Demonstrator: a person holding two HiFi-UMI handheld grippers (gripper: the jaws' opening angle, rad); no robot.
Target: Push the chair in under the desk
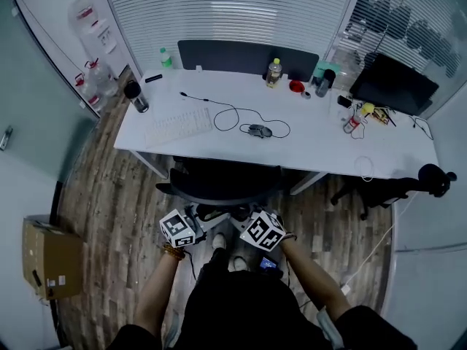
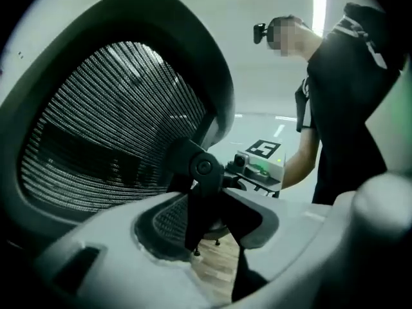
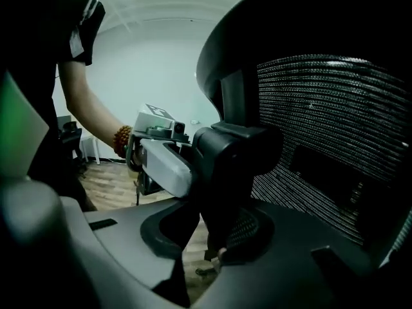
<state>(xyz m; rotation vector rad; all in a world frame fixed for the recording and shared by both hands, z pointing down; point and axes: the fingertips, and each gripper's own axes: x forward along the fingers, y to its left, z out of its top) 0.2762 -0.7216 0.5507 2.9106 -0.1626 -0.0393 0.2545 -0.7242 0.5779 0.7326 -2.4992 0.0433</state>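
At the centre of the head view, the chair [image 1: 226, 184] has its seat out of sight beneath the white counter [image 1: 314, 148]. Only its dark back shows at the near edge. The left gripper [image 1: 195, 221] and right gripper [image 1: 244, 221] meet just below it, low behind the back.

In each gripper view the grey fingers [image 2: 96, 262] sit narrow, closed on the black bracket under the mesh back. A strip of wooden floor shows between them.

On the counter lie a keyboard [image 1: 179, 127], a mouse [image 1: 257, 130] with a looping cable, and bottles along the upper edge. A second chair [image 1: 387, 188] stands at the right and a cardboard box [image 1: 49, 257] at the lower left. The chair's base is hidden by the person's body.
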